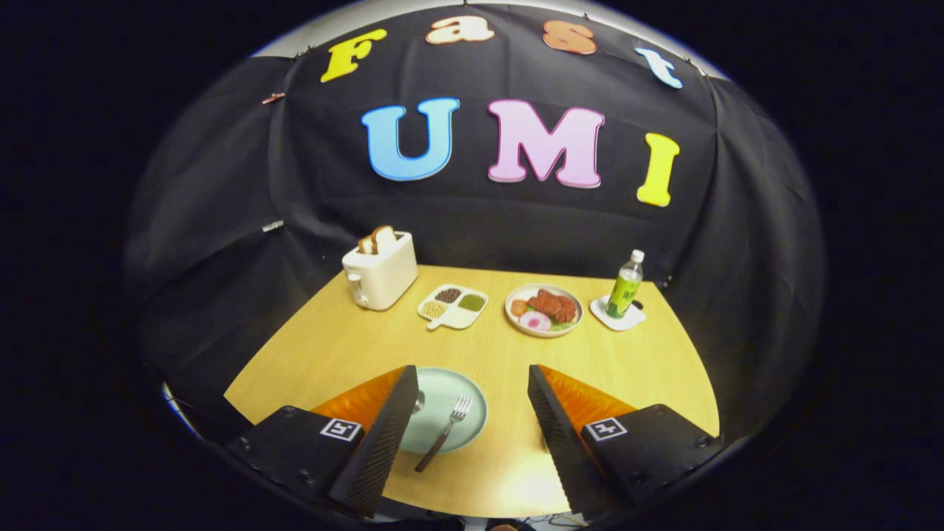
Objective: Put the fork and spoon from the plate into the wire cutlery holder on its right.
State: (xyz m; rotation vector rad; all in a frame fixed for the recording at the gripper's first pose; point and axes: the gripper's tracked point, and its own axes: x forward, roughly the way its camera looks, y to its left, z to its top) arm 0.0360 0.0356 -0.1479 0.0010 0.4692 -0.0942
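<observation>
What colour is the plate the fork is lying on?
Pale mint green; the plate under the fork shows in the gripper view.

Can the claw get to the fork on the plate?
Probably yes. The claw is open, and the fork lies uncovered on the plate between its fingers, with nothing in the way.

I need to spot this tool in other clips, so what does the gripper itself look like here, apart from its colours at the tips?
The gripper has two wedge-shaped fingers that taper forward, their inner faces covered in a fine dotted grip texture and their outer faces ribbed. Each sits on a black block with screws at the corners and a small square black-and-white marker tag on top. No cables show.
</observation>
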